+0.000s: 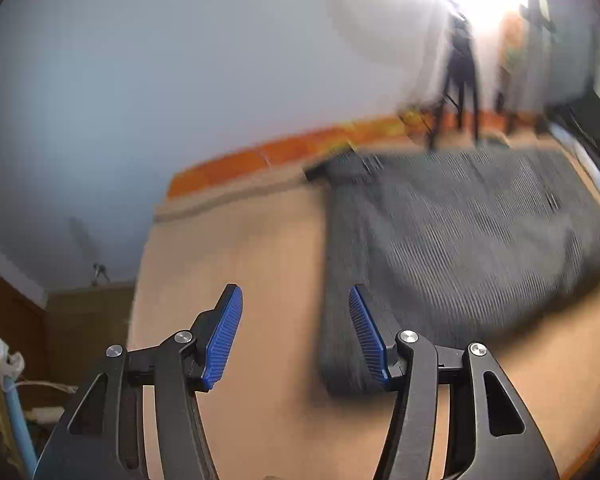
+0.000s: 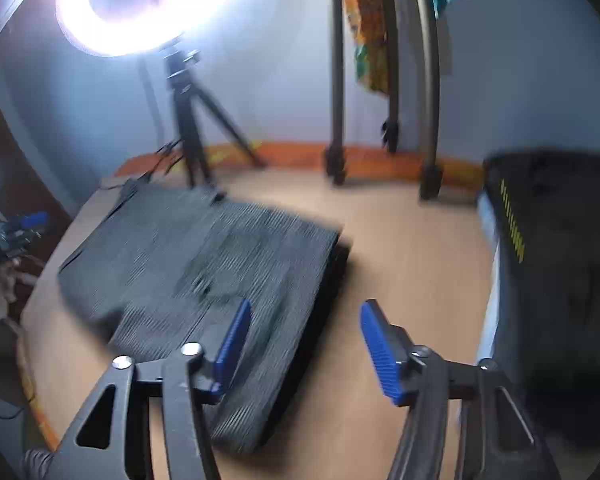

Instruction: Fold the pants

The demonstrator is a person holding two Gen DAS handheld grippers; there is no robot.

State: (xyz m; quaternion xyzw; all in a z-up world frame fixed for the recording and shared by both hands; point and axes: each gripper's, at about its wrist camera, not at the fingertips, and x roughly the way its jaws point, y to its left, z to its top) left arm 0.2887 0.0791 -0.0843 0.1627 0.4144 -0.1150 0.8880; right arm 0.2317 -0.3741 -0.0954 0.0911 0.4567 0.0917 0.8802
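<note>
Dark grey striped pants (image 1: 452,232) lie flat on the tan table (image 1: 236,248), folded lengthwise, one narrow leg end reaching toward me. My left gripper (image 1: 296,320) is open and empty above the table, its right finger over the pants' near left edge. In the right wrist view the pants (image 2: 204,264) lie left of centre. My right gripper (image 2: 304,336) is open and empty, its left finger over the pants' right edge, its right finger over bare table (image 2: 412,264). Both views are motion-blurred.
A lit ring light on a tripod (image 2: 192,132) stands at the table's back, with more stand legs (image 2: 336,148) beside it. A black case (image 2: 560,280) sits at the right. An orange strip (image 1: 284,152) runs along the wall.
</note>
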